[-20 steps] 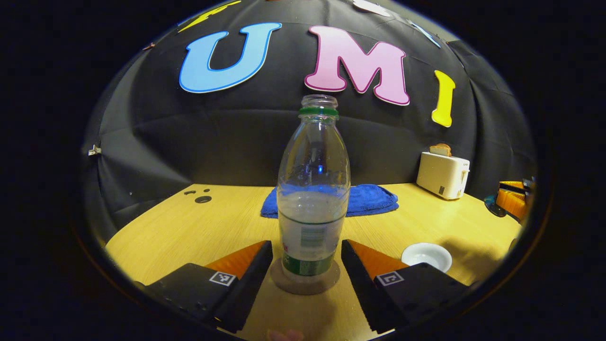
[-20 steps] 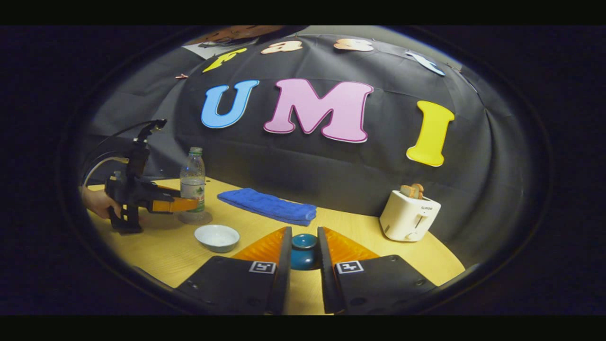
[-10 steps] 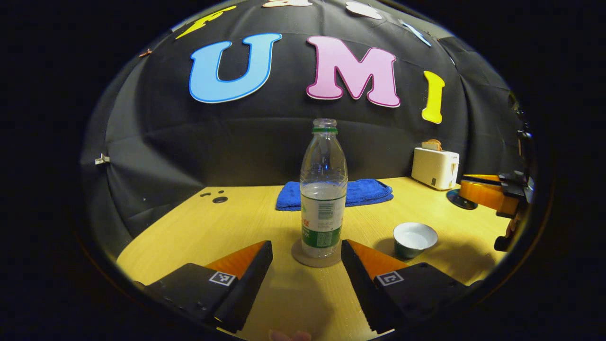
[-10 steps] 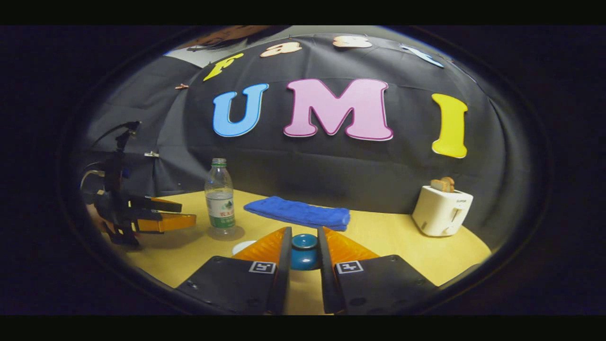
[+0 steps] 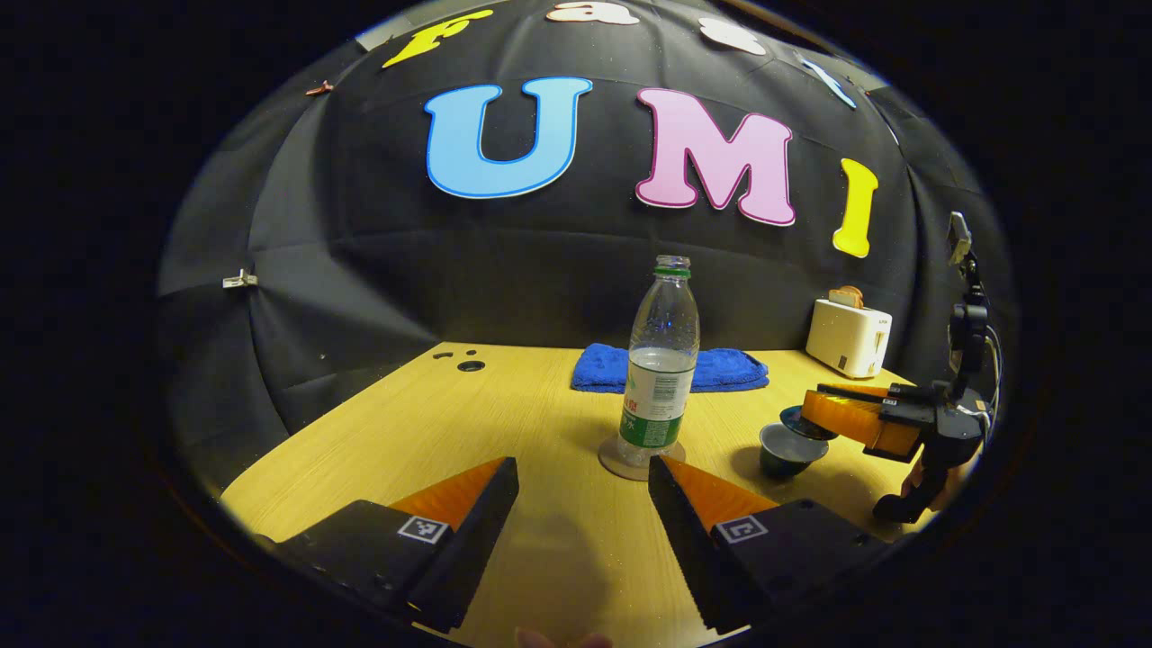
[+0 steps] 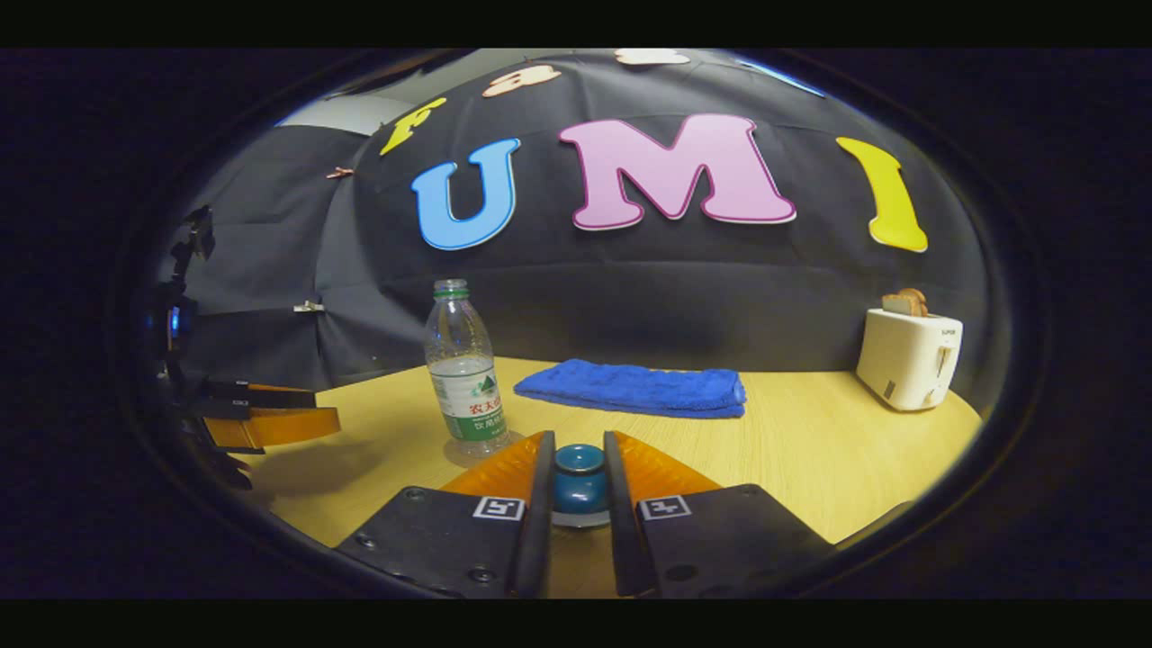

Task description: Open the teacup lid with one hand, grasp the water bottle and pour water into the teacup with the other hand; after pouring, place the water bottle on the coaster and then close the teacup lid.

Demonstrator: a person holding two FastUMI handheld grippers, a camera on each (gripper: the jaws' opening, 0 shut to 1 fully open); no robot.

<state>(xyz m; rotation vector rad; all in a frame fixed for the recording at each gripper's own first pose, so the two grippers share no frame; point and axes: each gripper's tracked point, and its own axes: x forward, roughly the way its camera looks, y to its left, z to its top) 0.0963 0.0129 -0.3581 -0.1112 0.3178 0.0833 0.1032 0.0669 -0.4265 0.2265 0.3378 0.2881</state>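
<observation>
The round blue ceramic teacup lid (image 6: 579, 479) was clamped in the right gripper (image 6: 579, 490); the left gripper (image 5: 583, 486) was spread wide, nothing held, before the clear plastic water bottle (image 5: 660, 369).

Blue towel (image 6: 632, 389), cream toaster (image 6: 907, 358)

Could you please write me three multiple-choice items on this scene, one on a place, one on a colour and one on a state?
1. Where does the water bottle stand?
A. on the coaster
B. on the towel
C. inside the teacup

2. What colour is the folded towel?
A. white
B. blue
C. red

3. How is the right gripper?
A. wide open above the toaster
B. shut on the bottle
C. shut on the knob of the teacup lid

Answers: 1 A, the bottle's base rests on the round coaster. 2 B, the towel by the wall is blue. 3 C, both fingers press the lid's knob.
</observation>
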